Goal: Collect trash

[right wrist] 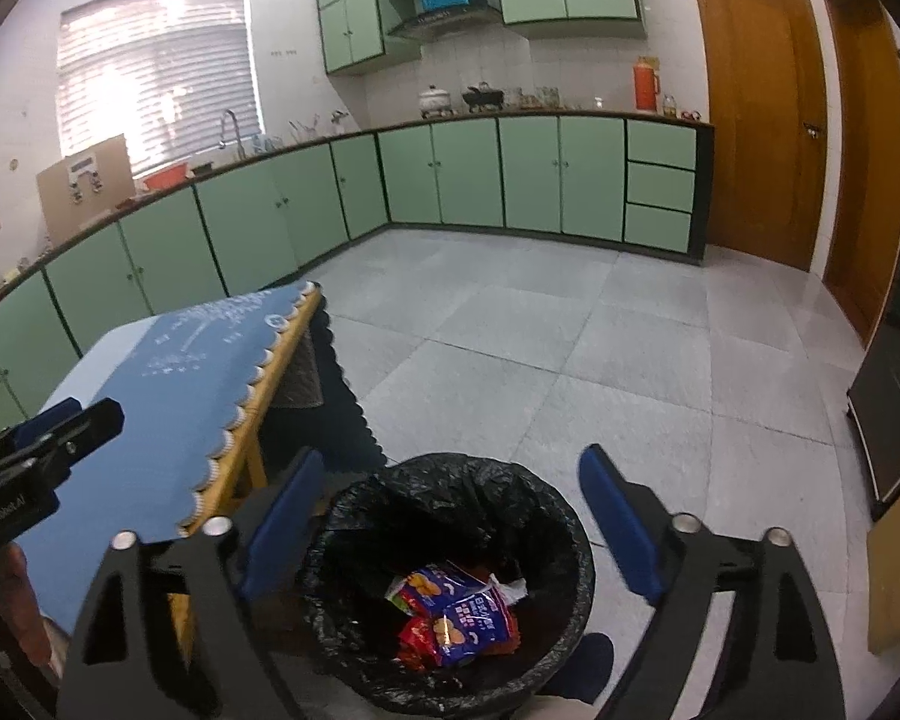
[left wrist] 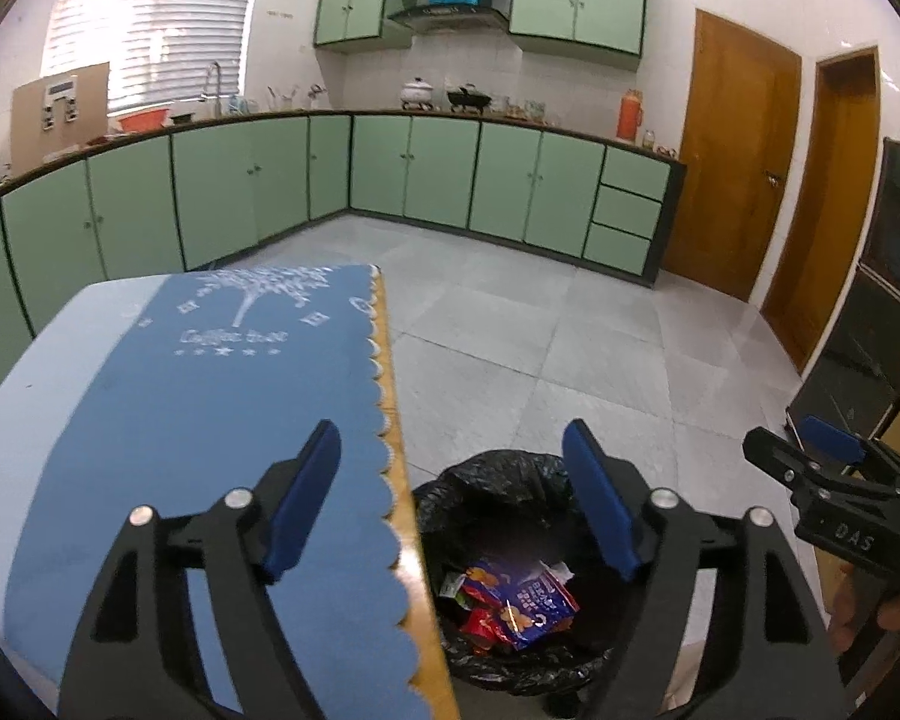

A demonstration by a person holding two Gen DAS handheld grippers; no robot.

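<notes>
We are holding two grippers over a bin (right wrist: pixel 450 588) lined with a black bag (right wrist: pixel 498 498). The bin is standing on the grey floor (right wrist: pixel 570 360), just beside the edge of a wooden table (left wrist: pixel 405 480).

Our left gripper (left wrist: pixel 450 492) is showing its blue pads (left wrist: pixel 600 504) spread wide apart, and nothing is sitting between them. In its own view one pad is hanging over the table and the other over the bin. Our right gripper (right wrist: pixel 456 516) is also standing wide open with nothing in it, and its blue pads (right wrist: pixel 621 528) are sitting on each side of the bin's mouth.

The trash is lying down in the bottom of the bin. We are seeing blue snack wrappers (right wrist: pixel 468 624) with pictures of round biscuits and white writing too small and blurry to read. A red wrapper (right wrist: pixel 417 639) is lying beside them, touching them, and a bit of green and white wrapper is peeking out next to it.

A blue cloth (left wrist: pixel 210 420) with a wavy edge is covering the table. It is showing a white tree, a row of little stars and curly words that look like "Coffee" something, but we cannot tell the rest.

From the left view we are reading "DAS" on the side of the right gripper. From the right view we are reading "GenRobot.AI", or something close to it, on the side of the left gripper.

Green cupboards (right wrist: pixel 468 174) are running along the far walls.
</notes>
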